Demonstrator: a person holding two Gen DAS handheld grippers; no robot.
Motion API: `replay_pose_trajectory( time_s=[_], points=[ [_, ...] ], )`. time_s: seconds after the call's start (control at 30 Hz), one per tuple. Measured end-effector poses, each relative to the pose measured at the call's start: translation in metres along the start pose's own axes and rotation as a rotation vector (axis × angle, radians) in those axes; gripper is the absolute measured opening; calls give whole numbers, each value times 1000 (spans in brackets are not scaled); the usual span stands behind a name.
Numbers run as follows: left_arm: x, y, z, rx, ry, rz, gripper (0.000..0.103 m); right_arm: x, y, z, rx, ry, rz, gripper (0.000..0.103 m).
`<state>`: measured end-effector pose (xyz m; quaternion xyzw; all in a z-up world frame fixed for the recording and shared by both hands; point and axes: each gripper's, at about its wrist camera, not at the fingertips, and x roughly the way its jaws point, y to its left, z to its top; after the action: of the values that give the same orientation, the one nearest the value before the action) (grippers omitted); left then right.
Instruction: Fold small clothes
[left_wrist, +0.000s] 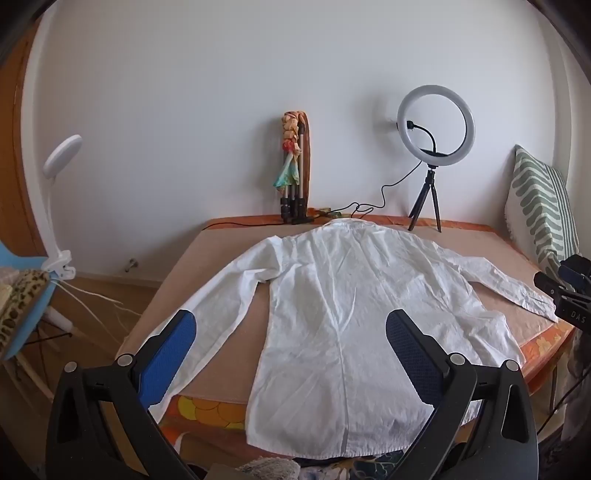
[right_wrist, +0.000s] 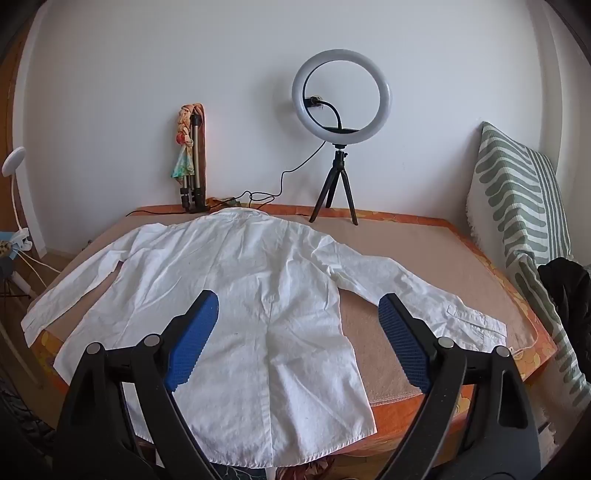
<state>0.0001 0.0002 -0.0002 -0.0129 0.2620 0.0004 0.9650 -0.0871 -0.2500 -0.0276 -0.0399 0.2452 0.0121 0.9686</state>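
A white long-sleeved shirt (left_wrist: 332, 295) lies spread flat, back up, on the tan-covered table (left_wrist: 498, 258), collar toward the wall and both sleeves stretched out. Its hem hangs over the near edge. My left gripper (left_wrist: 291, 325) hovers open above the shirt's lower left part, blue pads wide apart and nothing between them. In the right wrist view the same shirt (right_wrist: 229, 280) fills the table (right_wrist: 424, 251). My right gripper (right_wrist: 299, 306) is open above the shirt's lower right side, between its body and its right sleeve (right_wrist: 436, 299), touching nothing.
A ring light on a small tripod (right_wrist: 341, 110) and a folded tripod with a doll (right_wrist: 190, 158) stand at the table's far edge, with a cable between them. A striped cushion (right_wrist: 524, 199) leans at the right. A clip lamp (left_wrist: 55, 206) and chair stand at the left.
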Motion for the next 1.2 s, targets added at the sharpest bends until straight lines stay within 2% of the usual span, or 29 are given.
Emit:
replay_pose_trajectory(
  time_s=[0.07,0.1,0.43,1.2],
  points=[
    [1,2,0,-4,4,-7,102,1,0,0,9,9,4,91],
    [-1,-4,-1,31,-18,22,102,1,0,1,7,6,1,91],
    [-2,11,5,-17,-14,20,102,1,-1,0,-13,-9,-13,91],
    [-4,10,5,-6,-37,23,102,0,1,0,-17,-9,-16,91]
  ],
)
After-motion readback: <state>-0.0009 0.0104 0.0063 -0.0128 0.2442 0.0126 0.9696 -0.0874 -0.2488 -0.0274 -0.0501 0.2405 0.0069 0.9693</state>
